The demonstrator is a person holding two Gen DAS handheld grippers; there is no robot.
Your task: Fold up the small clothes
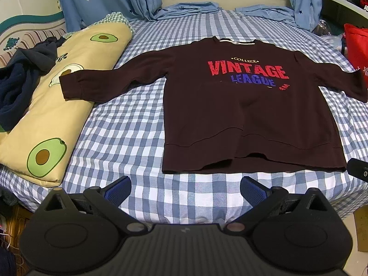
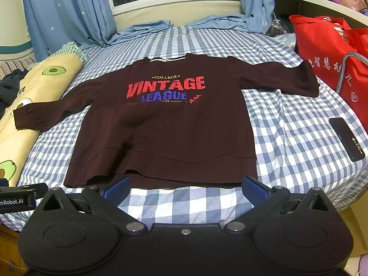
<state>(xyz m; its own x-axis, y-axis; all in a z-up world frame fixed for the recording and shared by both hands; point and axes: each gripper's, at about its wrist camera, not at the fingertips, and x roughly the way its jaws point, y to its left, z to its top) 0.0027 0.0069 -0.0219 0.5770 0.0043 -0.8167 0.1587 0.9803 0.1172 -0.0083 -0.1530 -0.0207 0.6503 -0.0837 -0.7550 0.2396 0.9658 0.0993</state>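
A dark maroon sweatshirt [image 1: 241, 115] with red "VINTAGE" and blue "LEAGUE" print lies flat, front up, sleeves spread, on the blue-and-white checked bed [image 1: 128, 133]. It also shows in the right wrist view [image 2: 174, 133]. Its left sleeve cuff rests on the avocado quilt. My left gripper [image 1: 185, 189] is open and empty, just short of the hem, left of the shirt's middle. My right gripper [image 2: 185, 189] is open and empty, close to the hem near its middle. The right gripper's edge [image 1: 358, 172] shows at the shirt's lower right corner.
A rolled yellow avocado-print quilt [image 1: 57, 105] with dark clothes [image 1: 20, 85] on it lies along the bed's left. A red bag [image 2: 333, 53] stands at the right, a black phone [image 2: 346, 139] beside it on the bed. Blue curtains [image 2: 69, 11] hang behind.
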